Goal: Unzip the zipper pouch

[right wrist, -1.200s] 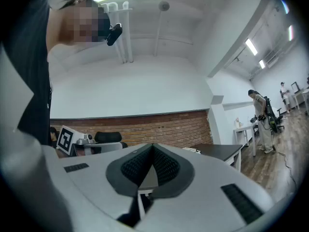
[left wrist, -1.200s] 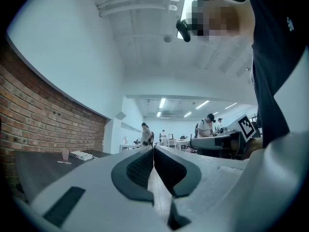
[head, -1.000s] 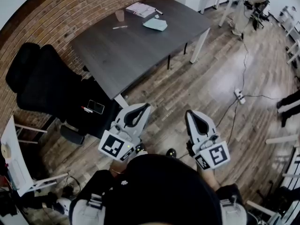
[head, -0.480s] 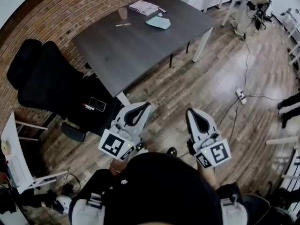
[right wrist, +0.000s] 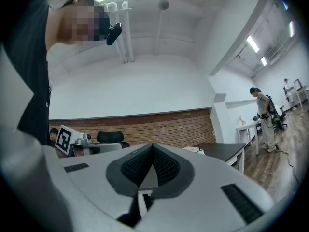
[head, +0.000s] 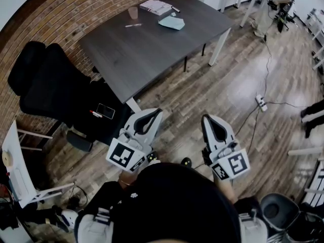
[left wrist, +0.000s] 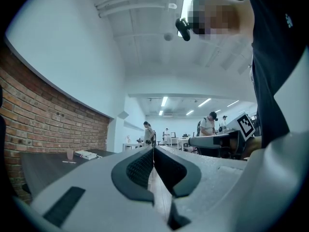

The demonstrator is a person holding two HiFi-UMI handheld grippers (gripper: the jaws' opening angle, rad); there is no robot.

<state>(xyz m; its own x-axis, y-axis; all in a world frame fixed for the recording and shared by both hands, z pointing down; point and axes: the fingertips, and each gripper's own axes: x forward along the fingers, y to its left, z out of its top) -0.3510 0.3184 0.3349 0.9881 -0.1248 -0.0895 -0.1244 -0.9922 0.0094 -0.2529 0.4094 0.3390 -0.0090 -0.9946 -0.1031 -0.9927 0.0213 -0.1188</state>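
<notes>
The zipper pouch, which I take to be the pale teal, flat thing (head: pixel 171 23), lies toward the far end of the dark bench (head: pixel 147 54). A pen (head: pixel 132 25) and a cup (head: pixel 132 12) are to its left, and a stack of papers (head: pixel 155 6) is just beyond it. From the head view its zipper and pull are too small to make out. The pouch is untouched and looks closed, so the task seems not yet begun: this is the stage before the approach. Both tools are held well short of the bench, over the wooden floor (head: pixel 223 90) and close to the person's body. The left hand-held gripper (head: pixel 153 116) has its jaws pressed together with nothing between them, and its own view shows the dark pads meeting at the tip (left wrist: pixel 153 149). The right hand-held gripper (head: pixel 206 120) is likewise closed and empty (right wrist: pixel 153 146). The pouch lies ahead of both tools and across most of the bench, a little nearer the line of the right one. The next move likely calls for stepping up to the bench and bringing both tools over the pouch. After that, the jaws would need to part so one can pin the fabric near the zipper's end while the other pinches the pull.
</notes>
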